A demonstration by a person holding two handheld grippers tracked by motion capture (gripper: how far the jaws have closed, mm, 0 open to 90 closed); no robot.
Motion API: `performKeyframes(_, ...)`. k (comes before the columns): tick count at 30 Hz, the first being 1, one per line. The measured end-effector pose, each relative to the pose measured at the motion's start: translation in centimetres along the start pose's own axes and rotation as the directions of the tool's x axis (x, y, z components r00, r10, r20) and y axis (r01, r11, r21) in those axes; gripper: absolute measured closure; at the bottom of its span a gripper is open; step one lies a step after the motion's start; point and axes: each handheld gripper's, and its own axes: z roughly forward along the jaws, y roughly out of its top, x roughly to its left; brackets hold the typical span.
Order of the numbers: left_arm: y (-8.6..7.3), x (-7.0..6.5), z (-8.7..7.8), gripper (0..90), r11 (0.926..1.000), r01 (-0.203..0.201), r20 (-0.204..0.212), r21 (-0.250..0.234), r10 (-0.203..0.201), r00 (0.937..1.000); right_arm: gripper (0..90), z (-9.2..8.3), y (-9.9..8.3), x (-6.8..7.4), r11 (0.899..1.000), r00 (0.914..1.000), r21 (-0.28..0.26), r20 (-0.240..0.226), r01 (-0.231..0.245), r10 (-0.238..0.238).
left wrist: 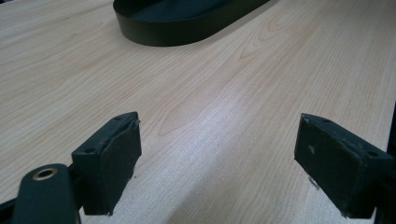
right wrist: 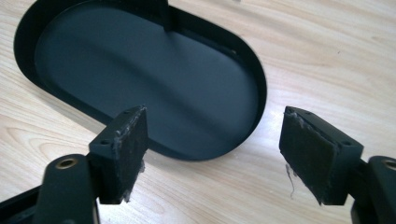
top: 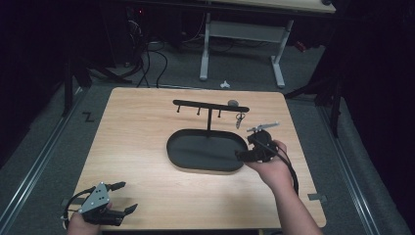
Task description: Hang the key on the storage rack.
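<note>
In the high view, one oval black tray (top: 205, 149) with a low rim is seen lying empty on the pale wooden table (top: 137, 147), a thin black rack (top: 210, 105) with small hooks rising from its far edge and a set of keys (top: 240, 119) hung at the rack's right end; the right gripper (top: 241, 155) is held at the tray's right rim and the left gripper (top: 125, 197) at the near left corner. In the left gripper view, two matte black jaws are shown spread wide over bare wood grain, nothing between them, with the tray's smooth wall (left wrist: 187, 32) well beyond. In the right gripper view, two jaws with frayed pads (right wrist: 306, 149) are held wide apart just above the tray's near rim (right wrist: 205, 156), and nothing is gripped.
</note>
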Motion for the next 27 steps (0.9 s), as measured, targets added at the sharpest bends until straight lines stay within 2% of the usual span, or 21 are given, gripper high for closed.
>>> performKeyframes(2,0.0,0.0,0.0,15.3,1.0,0.0,-0.001,-0.002,0.0,1.0,23.9,0.5,-1.6,0.2,0.999,0.9999,-0.033,-0.004,-0.012,0.012)
performKeyframes(4,0.0,0.1,0.1,15.3,1.0,0.001,-0.002,0.0,-0.001,1.0,26.0,0.8,-3.1,0.4,0.998,1.0,-0.063,0.002,-0.004,0.004)
performKeyframes(6,-0.1,0.0,0.1,15.3,1.0,0.002,-0.002,0.004,-0.002,1.0,24.5,1.2,-4.7,0.5,0.995,0.9999,-0.102,0.012,0.007,-0.006)
performKeyframes(8,0.0,0.0,0.2,15.2,1.0,-0.005,0.0,0.006,0.005,1.0,23.7,1.6,-6.3,0.5,0.988,0.9998,-0.152,0.019,0.011,-0.009)
performKeyframes(12,0.0,0.1,0.2,15.3,1.0,-0.002,-0.005,0.003,0.002,1.0,24.1,2.7,-9.8,0.4,0.976,0.9999,-0.217,0.002,-0.011,0.012)
performKeyframes(13,0.0,0.1,0.2,15.3,1.0,0.0,-0.008,0.002,0.0,1.0,25.0,2.9,-10.9,0.5,0.969,0.9999,-0.245,0.005,-0.01,0.012)
performKeyframes(15,0.1,0.0,0.2,15.3,1.0,-0.006,-0.012,0.002,0.006,0.9999,26.3,3.2,-13.5,0.7,0.947,0.9998,-0.32,0.022,0.004,0.003)
performKeyframes(16,0.1,0.0,0.2,15.2,1.0,-0.007,-0.013,0.001,0.007,0.9999,26.5,3.1,-14.2,0.8,0.955,0.9997,-0.295,0.021,0.017,-0.011)
performKeyframes(17,0.2,-0.1,0.3,15.3,0.9999,-0.011,-0.017,0.0,0.011,0.9998,26.5,2.9,-14.3,0.8,0.961,0.9997,-0.277,0.014,0.023,-0.02)
performKeyframes(19,0.3,-0.1,0.4,15.3,0.9998,-0.018,-0.016,0.006,0.018,0.9997,26.9,2.2,-14.6,0.8,0.938,0.9985,-0.345,0.048,0.041,-0.026)
performKeyframes(20,0.3,-0.1,0.5,15.3,0.9998,-0.019,-0.016,0.008,0.019,0.9997,27.5,2.3,-14.9,0.7,0.935,0.998,-0.353,0.058,0.044,-0.025)
performKeyframes(22,0.4,-0.2,0.5,15.3,0.9999,-0.016,-0.02,0.003,0.016,0.9997,27.5,2.7,-15.1,0.5,0.942,0.9994,-0.336,0.034,0.014,-0.003)
performKeyframes(24,0.4,-0.2,0.5,15.3,0.9998,-0.021,-0.021,-0.001,0.021,0.9996,27.5,3.1,-15.1,0.2,0.942,0.9998,-0.335,0.014,-0.008,0.013)
performKeyframes(26,0.4,-0.1,0.6,15.3,0.9998,-0.018,-0.02,-0.002,0.018,0.9997,27.5,3.3,-15.2,-0.1,0.945,0.9996,-0.326,0.016,-0.015,0.021)
performKeyframes(27,0.4,0.0,0.6,15.3,0.9999,-0.015,-0.02,-0.003,0.015,0.9997,27.5,3.3,-15.3,-0.3,0.946,0.9992,-0.322,0.009,-0.033,0.038)
